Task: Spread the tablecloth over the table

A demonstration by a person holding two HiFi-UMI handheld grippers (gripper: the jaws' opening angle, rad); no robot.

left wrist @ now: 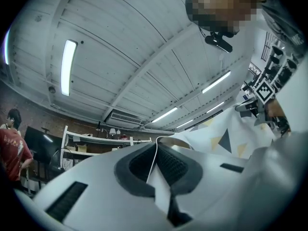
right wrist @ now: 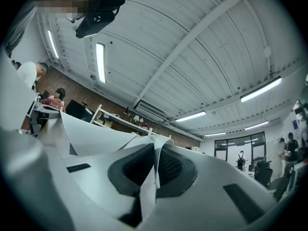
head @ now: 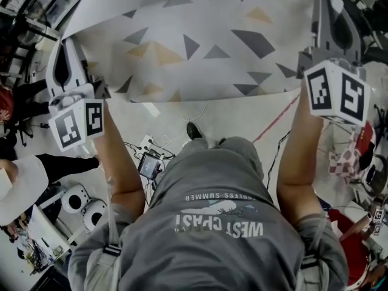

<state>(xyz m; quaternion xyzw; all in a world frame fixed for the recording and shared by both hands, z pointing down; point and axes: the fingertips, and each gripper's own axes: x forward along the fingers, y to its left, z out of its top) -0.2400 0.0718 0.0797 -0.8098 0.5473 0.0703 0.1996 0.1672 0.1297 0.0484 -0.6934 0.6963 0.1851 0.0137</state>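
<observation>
Below the head camera, a grey T-shirt point(head: 212, 223) and two bare forearms point(head: 118, 156) are seen reaching forward, each ending in a marker cube point(head: 77, 123) on a hand-held tool. The left gripper point(head: 68, 47) is clamped on the near edge of the tablecloth point(head: 200, 47) towards one corner, and the right gripper point(head: 327, 8) is clamped on the same edge towards the other. In the left gripper view point(left wrist: 156, 165) a thin fold of white cloth point(left wrist: 226, 134) is pinched between the dark ribbed pads. The same is shown in the right gripper view point(right wrist: 155, 165), where the sheet point(right wrist: 96, 134) billows away to the side. The cloth, white with grey and tan triangles, is held aloft in front of the person and stretched between the two tools. Beneath and beyond it, a pale floor point(head: 230, 117) crossed by a red line point(head: 276, 120) and loose cables point(head: 151, 147) is visible; no table is shown in any view.

The cloth is judged light, thin and limp, with no stiffness of its own: it is expected to sag between the grips and to catch air when swung. Its surface looks smooth, so slipping from the pads is thought possible. The hold is best taken at the two corners of one edge, with the hem seated deep in the pads.
</observation>
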